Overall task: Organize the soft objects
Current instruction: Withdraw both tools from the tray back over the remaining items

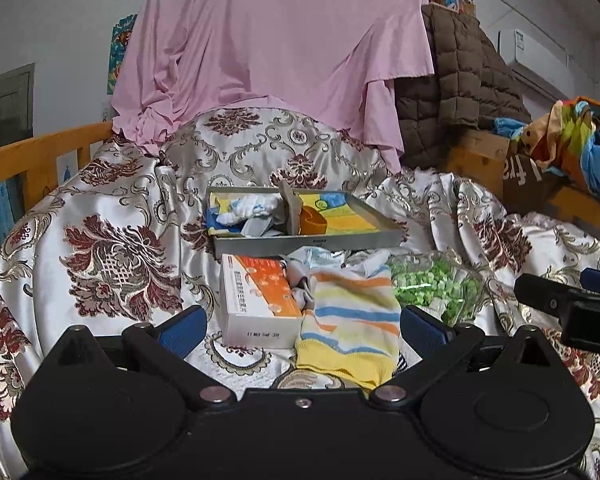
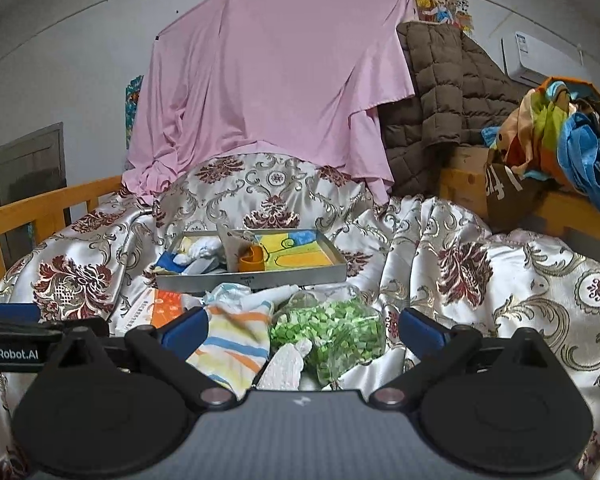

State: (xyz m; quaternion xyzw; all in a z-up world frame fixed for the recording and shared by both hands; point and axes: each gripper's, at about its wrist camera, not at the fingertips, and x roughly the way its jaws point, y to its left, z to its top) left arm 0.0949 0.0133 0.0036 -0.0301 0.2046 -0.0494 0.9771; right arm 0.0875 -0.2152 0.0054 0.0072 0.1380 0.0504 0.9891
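A striped sock point(image 1: 350, 322) in yellow, blue and orange lies on the patterned bedspread point(image 1: 100, 240), between an orange-and-white box point(image 1: 256, 300) and a clear bag of green bits point(image 1: 432, 288). My left gripper point(image 1: 302, 326) hovers open just short of the sock and box, holding nothing. Behind them sits a metal tray point(image 1: 300, 242) with a white-and-blue sock point(image 1: 244, 210) and an orange cup point(image 1: 314, 222). My right gripper point(image 2: 302, 326) is open above the striped sock point(image 2: 230, 346), the green bag point(image 2: 332, 332) and a white textured piece point(image 2: 286, 366). The metal tray point(image 2: 256, 276) lies beyond.
A pink sheet point(image 1: 276, 40) hangs behind the bed, with a brown quilted coat point(image 1: 456, 92) to its right. Wooden rails point(image 1: 24, 160) border the bed. Colourful bags point(image 2: 560, 140) are piled on the right rail. The right gripper's arm point(image 1: 572, 308) juts in at the left view's edge.
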